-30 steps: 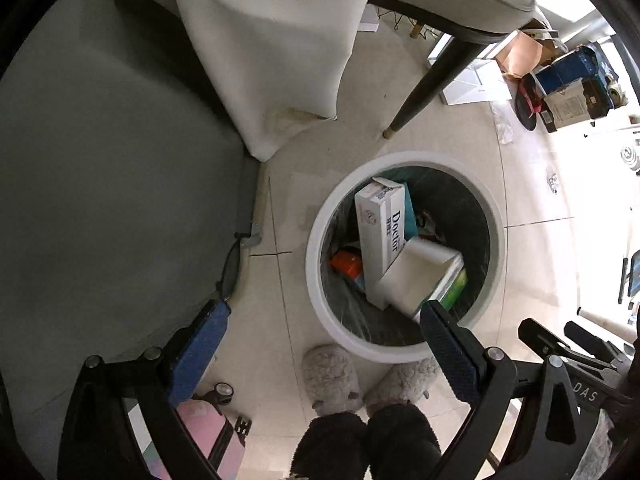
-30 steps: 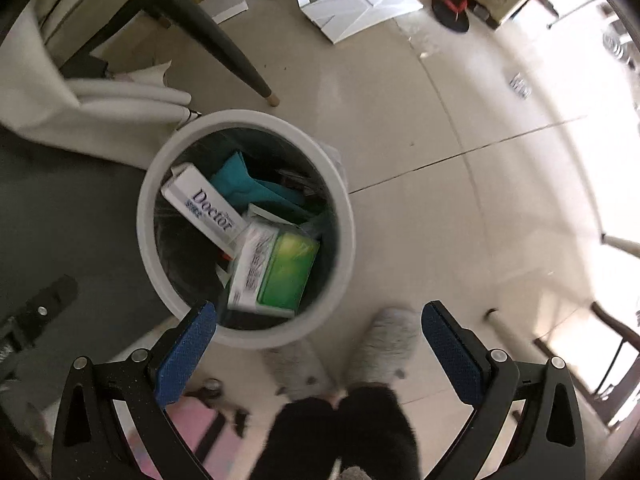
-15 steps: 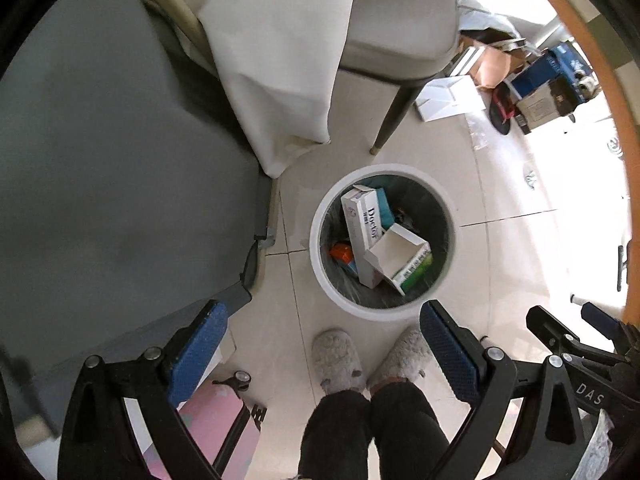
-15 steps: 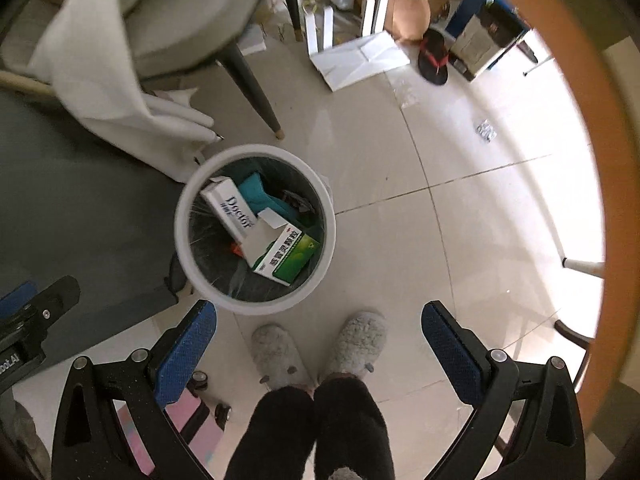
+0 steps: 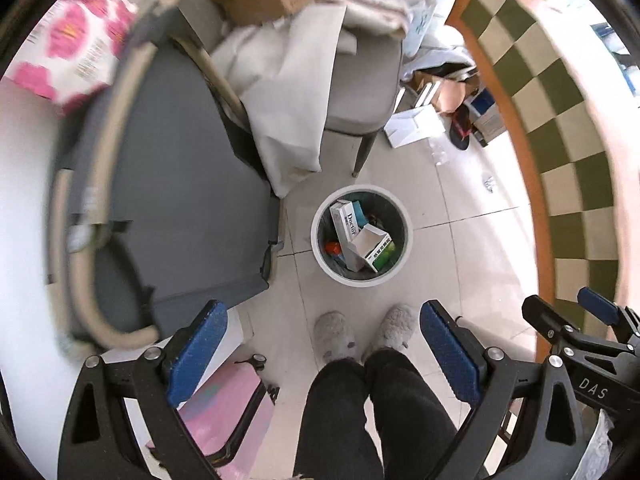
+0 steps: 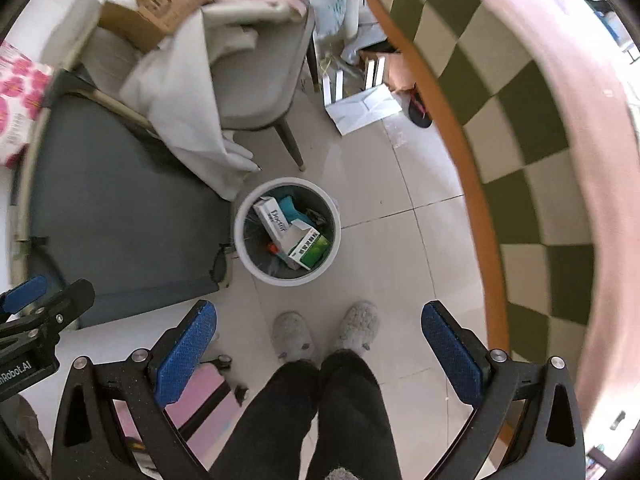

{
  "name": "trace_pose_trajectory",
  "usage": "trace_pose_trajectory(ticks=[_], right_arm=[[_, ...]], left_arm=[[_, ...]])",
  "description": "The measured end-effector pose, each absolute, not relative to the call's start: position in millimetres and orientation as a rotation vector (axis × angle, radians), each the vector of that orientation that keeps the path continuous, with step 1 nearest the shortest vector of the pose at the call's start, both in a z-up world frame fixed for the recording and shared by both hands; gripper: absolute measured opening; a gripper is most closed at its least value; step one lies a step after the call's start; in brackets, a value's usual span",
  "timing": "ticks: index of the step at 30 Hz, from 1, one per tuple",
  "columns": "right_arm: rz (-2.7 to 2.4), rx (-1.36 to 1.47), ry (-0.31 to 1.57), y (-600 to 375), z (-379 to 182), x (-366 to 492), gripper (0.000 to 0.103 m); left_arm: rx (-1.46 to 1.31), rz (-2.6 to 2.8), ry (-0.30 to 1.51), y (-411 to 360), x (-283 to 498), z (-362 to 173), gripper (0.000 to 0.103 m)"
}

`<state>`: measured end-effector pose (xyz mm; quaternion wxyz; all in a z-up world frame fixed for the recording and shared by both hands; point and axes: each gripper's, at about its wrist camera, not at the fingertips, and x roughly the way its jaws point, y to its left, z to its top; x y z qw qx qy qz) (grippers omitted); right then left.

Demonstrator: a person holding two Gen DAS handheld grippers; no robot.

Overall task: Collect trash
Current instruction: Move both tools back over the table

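Observation:
A white round trash bin (image 5: 394,276) stands on the tiled floor far below, also seen in the right wrist view (image 6: 244,254). Inside lie a white "Doctor" box (image 5: 345,220) (image 6: 276,218), a white and green box (image 5: 376,250) (image 6: 310,250), a teal item and something orange. My left gripper (image 5: 322,346) is open and empty, high above the floor. My right gripper (image 6: 318,346) is open and empty too, and shows at the lower right of the left wrist view (image 5: 576,328).
The person's slippered feet (image 5: 360,332) stand just before the bin. A grey table (image 5: 168,208) lies left, a chair with white cloth (image 5: 320,80) behind the bin. A checkered table with orange rim (image 5: 560,152) curves at right. A pink suitcase (image 5: 224,408) stands lower left. Boxes and papers (image 5: 416,124) litter the far floor.
Both grippers have risen well away from the bin, which now looks much smaller. The tabletops at left and right have come into view. Both stay open and empty.

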<state>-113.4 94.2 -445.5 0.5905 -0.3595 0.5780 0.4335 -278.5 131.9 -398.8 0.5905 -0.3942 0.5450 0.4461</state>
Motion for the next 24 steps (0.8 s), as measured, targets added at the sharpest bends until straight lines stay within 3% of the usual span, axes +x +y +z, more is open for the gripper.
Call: trace_pose_trajectory(ticks=[12,19,24], right_arm=[[1.011,-0.485,1.441,49.9,-322.2,-46.2,0.103],[0.816,-0.308,1.413,19.2,-291.7,96.6,0.103],[0.619,-0.184,1.415,-34.0,-290.9,220.7,0.103]], left_arm=[[-0.666,1.072,1.194,120.6,-210.1,-271.5,0.099],[-0.544,0.951,1.207,123.2,-54.6,-239.7,0.099],[-0.487,0.812,1.252,113.2,86.7,-247.8,0.099]])
